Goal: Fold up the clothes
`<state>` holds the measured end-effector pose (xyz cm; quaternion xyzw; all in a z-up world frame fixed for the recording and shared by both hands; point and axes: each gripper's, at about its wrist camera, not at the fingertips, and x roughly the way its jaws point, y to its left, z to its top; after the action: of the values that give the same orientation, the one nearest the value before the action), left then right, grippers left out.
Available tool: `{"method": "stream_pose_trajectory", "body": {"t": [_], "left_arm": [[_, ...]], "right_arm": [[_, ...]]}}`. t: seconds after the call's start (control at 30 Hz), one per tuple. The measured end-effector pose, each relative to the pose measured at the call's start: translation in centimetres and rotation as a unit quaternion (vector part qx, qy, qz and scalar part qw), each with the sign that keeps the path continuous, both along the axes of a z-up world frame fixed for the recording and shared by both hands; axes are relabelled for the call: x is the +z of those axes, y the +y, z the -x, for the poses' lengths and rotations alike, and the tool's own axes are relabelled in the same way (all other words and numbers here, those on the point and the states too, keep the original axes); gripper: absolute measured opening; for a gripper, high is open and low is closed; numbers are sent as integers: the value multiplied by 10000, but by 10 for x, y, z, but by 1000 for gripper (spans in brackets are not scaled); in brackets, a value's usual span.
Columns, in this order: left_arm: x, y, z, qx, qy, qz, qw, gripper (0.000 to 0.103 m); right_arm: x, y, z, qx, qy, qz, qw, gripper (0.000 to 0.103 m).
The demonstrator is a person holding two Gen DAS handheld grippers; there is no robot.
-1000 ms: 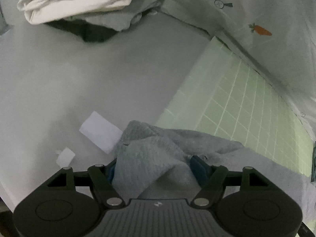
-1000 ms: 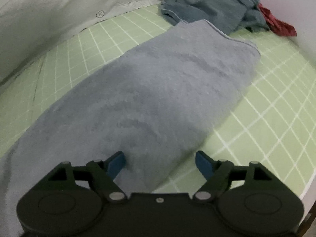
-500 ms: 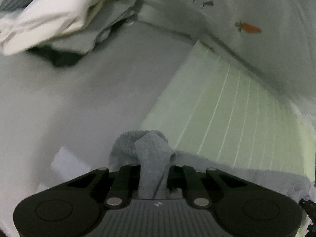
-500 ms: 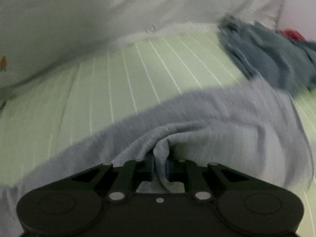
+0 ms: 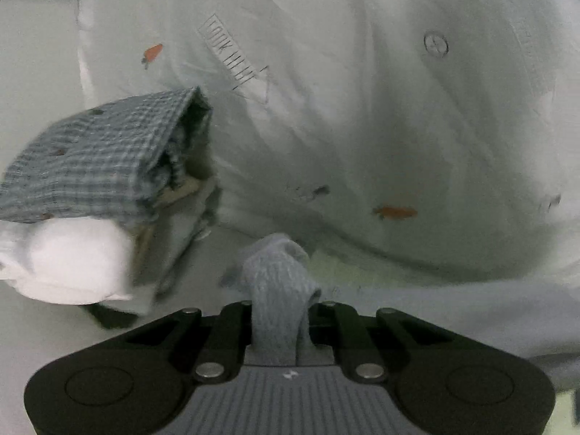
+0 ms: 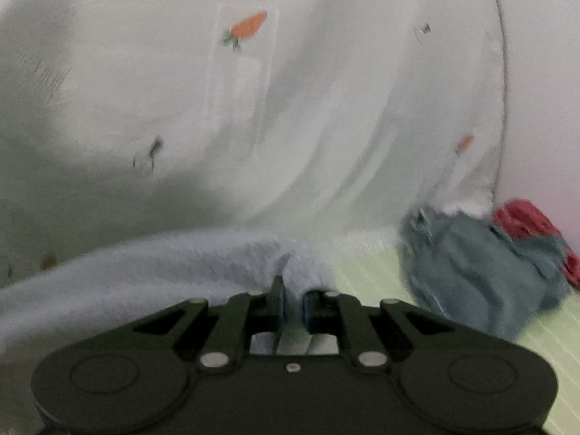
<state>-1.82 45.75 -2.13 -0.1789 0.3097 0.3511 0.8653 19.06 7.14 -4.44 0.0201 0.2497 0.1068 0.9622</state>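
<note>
- The left tool is clamped on a bunched corner of the grey towel; the fabric runs up between the jaws and flops over at the centre of the left wrist view.
- The right tool is pinched on another edge of the towel, which bulges above the jaws and stretches off to the lower left of the right wrist view.
- The towel hangs between the two tools; from the left tool it trails away to the lower right of the frame.
- At the left of the left wrist view sits a stack of folded clothes, checked on top, white below.
- At the right of the right wrist view lies a blue-grey heap with a red garment behind it, on the green mat.
- A pale sheet printed with carrots fills the background of both views.
- Risk: each grip takes only a small bunch of thick cloth, so a quick pull could slip a corner out and spoil the fold.
- Risk: the left end hangs near the stack and could knock it over.
- Risk: uneven height between the hands would lay the fold crooked.
- Hidden: the tool bodies cover the towel's lower part, so its drape and far edge cannot be told.
- Both views are blurred; whether the grips are exactly at corners is unclear.
</note>
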Motion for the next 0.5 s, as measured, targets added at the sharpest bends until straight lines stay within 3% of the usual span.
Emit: {"method": "stream_pose_trajectory", "body": {"t": [0.13,0.23,0.3,0.37,0.5], "left_arm": [[-52,-5,39,82,784,626,9949,15],[-93,-14,74,179,1326,1178,9840,20],[-105,-18,96,229,1373,1468,9793,24],[-105,-15,112,259,1161,1696,9783,30],[-94,-6,118,303,892,1695,9810,38]], "right_arm": [[-64,-20,39,100,1100,564,9923,13],[-111,-31,66,20,2106,996,9725,22],[-109,-34,72,-92,2124,912,9729,28],[-108,-38,78,-204,2142,827,9731,47],[-93,-40,80,-468,2018,591,9765,56]]}}
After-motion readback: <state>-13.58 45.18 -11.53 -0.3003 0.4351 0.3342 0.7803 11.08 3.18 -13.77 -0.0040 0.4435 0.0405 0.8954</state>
